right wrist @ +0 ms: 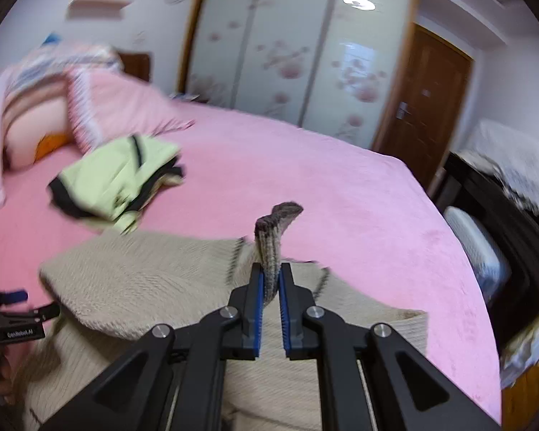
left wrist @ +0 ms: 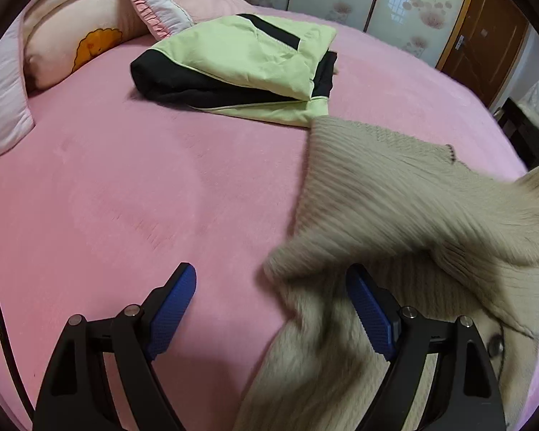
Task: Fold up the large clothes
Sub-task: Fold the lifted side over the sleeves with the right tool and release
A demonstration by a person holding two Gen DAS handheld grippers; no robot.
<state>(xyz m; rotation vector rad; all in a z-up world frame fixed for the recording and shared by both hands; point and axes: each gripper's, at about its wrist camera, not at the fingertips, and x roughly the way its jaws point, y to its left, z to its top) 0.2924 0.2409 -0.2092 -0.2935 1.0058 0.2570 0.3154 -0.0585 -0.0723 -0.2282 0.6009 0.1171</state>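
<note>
Beige sweater edge pinched upright in the right gripper; left gripper wide apart, empty, low over the bed.

Left gripper: jaws spread wide, blue pads at bottom center of its view, nothing between them. Right gripper: jaws nearly closed, pinching a fold of beige sweater at lower center, fingers pointing forward.
</note>
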